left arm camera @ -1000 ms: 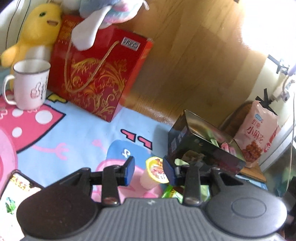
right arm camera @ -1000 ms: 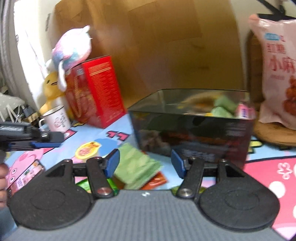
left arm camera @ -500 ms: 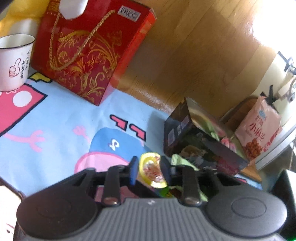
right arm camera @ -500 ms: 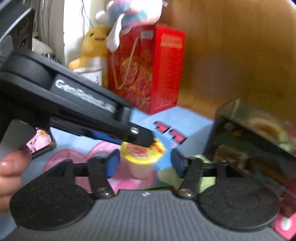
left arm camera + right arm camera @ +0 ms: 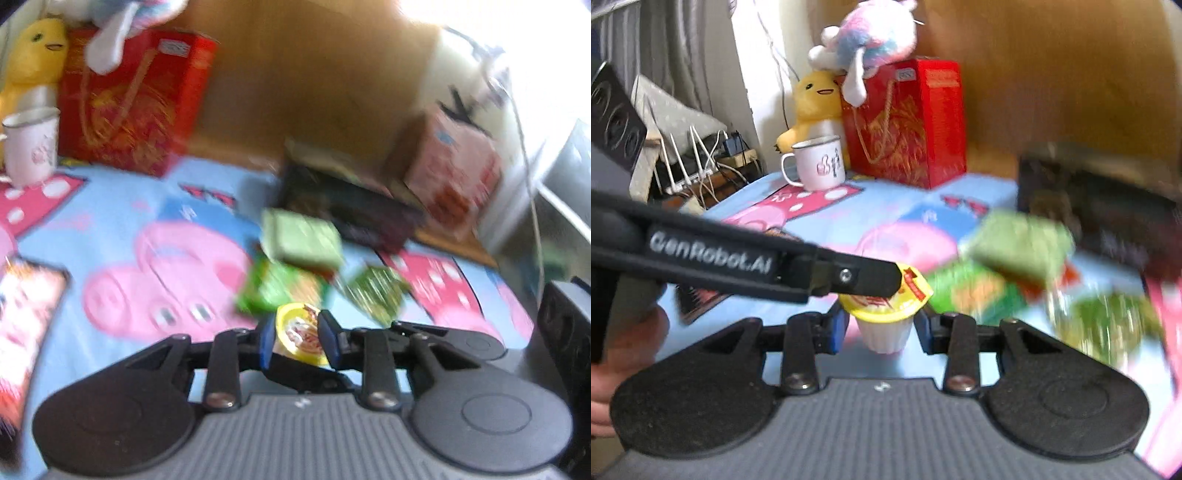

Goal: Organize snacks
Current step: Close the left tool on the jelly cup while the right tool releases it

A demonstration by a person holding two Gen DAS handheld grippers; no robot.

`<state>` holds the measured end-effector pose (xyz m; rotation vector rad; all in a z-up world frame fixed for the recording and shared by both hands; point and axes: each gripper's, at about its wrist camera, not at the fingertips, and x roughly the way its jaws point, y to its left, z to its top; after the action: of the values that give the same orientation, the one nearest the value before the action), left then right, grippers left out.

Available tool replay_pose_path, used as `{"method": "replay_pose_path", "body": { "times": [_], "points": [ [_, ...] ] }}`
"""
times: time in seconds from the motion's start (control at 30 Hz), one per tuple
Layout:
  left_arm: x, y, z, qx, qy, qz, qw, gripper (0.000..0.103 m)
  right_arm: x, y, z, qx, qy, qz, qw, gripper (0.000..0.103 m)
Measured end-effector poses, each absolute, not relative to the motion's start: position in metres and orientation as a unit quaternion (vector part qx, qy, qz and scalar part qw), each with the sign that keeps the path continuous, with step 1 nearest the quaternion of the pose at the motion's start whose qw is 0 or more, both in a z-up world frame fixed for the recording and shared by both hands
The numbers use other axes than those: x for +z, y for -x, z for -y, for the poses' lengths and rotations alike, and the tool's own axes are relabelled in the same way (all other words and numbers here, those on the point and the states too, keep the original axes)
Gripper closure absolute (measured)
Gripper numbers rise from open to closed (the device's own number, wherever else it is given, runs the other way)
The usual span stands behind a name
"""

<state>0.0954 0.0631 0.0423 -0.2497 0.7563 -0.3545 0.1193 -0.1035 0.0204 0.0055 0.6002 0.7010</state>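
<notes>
Left wrist view shows your left hand-held gripper (image 5: pixel 298 341) clamped on the jelly cup (image 5: pixel 301 334) above the desk (image 5: pixel 110 206), while your right hand-held gripper (image 5: pixel 879 328) brackets it, parted: squeezing could burst its foil lid.

Black left gripper (image 5: pixel 298 340) with blue pads (image 5: pixel 267 341), silver screws, "GenRobot.AI" lettering.

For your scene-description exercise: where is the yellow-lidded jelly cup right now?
The jelly cup sits clamped in the left gripper jaws, just in front of the green snack packets; in the right wrist view it lies between the right gripper jaws.
</notes>
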Motion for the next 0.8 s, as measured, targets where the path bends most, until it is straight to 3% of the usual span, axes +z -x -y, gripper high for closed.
{"method": "replay_pose_path", "body": {
  "times": [0.3, 0.47, 0.8],
  "points": [
    [0.038, -0.070, 0.024, -0.248, 0.062, -0.374, 0.892, 0.069, 0.008, -0.054, 0.167, 0.249, -0.061, -0.287, 0.923, 0.057],
    [0.036, -0.054, 0.054, -0.293, 0.045, -0.386, 0.873, 0.063, 0.001, -0.032, 0.192, 0.212, -0.079, -0.278, 0.934, 0.042],
    [0.055, -0.061, -0.012, -0.237, 0.116, -0.375, 0.889, 0.061, -0.003, -0.002, 0.217, 0.184, -0.059, -0.252, 0.948, 0.036]
  ]
}}
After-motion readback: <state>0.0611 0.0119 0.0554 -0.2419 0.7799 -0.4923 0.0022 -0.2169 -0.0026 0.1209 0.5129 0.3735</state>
